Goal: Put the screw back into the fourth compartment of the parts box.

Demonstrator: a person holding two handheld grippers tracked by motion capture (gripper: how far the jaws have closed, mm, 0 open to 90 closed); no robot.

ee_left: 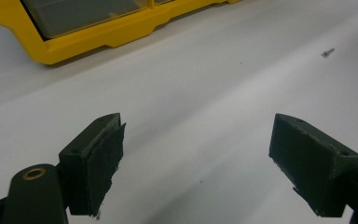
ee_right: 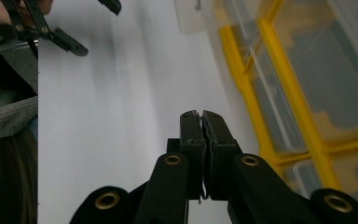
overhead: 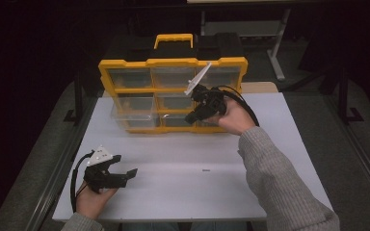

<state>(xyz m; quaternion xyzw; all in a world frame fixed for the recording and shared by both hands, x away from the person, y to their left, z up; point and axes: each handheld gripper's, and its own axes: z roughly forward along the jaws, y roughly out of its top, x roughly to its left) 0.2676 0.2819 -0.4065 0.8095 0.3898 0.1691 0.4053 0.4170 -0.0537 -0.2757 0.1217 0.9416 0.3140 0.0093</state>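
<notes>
A: Where does the yellow plastic organiser case with clear drawers [overhead: 173,94] stand?

B: At twelve o'clock on the white rectangular table [overhead: 183,183], upright, its yellow carry handle [overhead: 173,39] on top. One clear plastic drawer [overhead: 134,115] at its lower left sticks out towards the person.

A: And the right gripper [overhead: 192,117]?

B: Held in the right hand [overhead: 233,115] in front of the case's lower right drawers, at about one o'clock. In the right gripper view its black jaws are pressed together with nothing between them, pointing along the table beside the yellow frame.

A: The left gripper [overhead: 127,174]?

B: At eight o'clock near the table's front edge, held in the left hand [overhead: 94,199]. In the left gripper view its jaws stand wide apart over bare table, holding nothing.

A: Anything else on the table?

B: A tiny grey screw [ee_left: 327,52] lies alone near the middle, well apart from both grippers and the case.
</notes>
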